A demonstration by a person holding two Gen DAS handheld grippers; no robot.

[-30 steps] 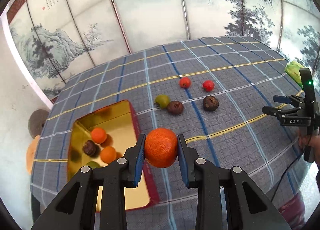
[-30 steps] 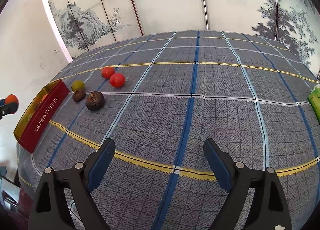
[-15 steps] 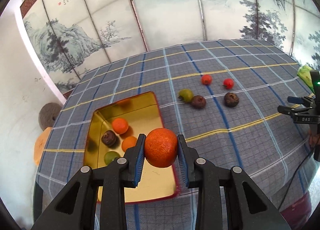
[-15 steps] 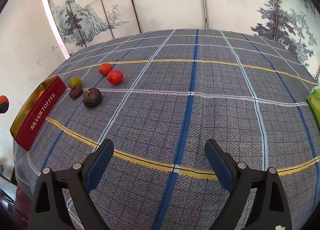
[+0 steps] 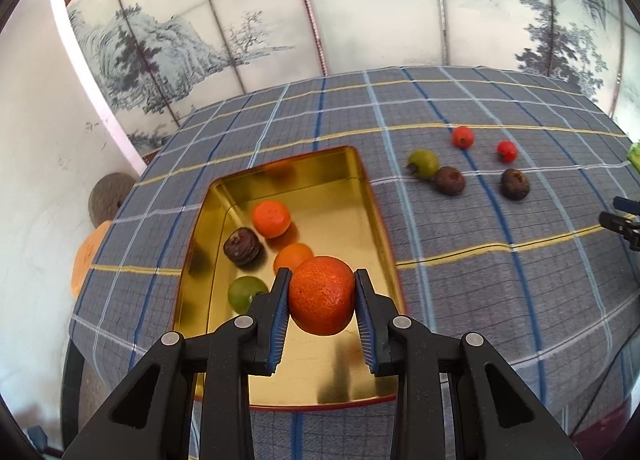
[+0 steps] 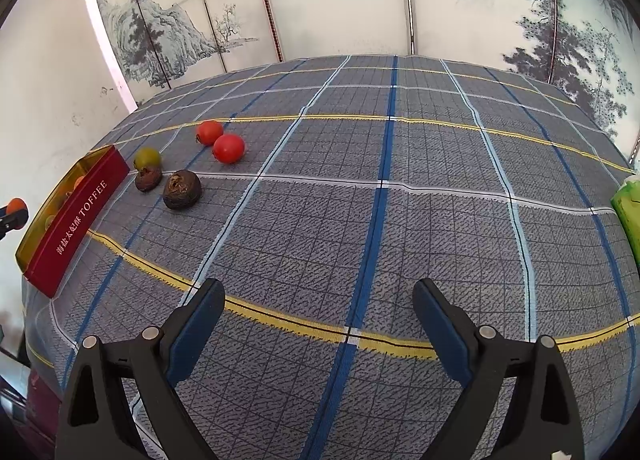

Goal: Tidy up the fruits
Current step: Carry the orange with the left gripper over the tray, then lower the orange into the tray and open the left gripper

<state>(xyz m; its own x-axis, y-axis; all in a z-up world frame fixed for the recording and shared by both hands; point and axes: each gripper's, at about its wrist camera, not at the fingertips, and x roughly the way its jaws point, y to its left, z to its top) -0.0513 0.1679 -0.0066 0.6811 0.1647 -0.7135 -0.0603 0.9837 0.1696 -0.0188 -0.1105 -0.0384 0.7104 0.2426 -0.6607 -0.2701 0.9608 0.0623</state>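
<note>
**Orange Hanging Over the Tin**

The gold tin [image 5: 362,196] is lying just beyond the left gripper [image 5: 322,302], which is pinching an orange [image 5: 322,300] above it. The right gripper [image 6: 320,324] has just been spreading wider, nothing between its jaws; loose fruits [image 6: 182,189] are sitting well ahead, leftward.

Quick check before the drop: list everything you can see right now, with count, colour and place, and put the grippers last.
Tin: one, gold inside, red outside, at the table's left end.
Fruit in the tin: four; two orange, one dark brown, one green.
Fruit on the cloth: five; two red, two dark brown, one green, grouped right of the tin.
Tablecloth: one, grey-blue plaid.
Green packet: one, far right edge.
Painted screen: behind the table.
Left gripper: shut on an orange, above the tin.
Right gripper: open, nothing between its fingers, jaws just widened.
</note>
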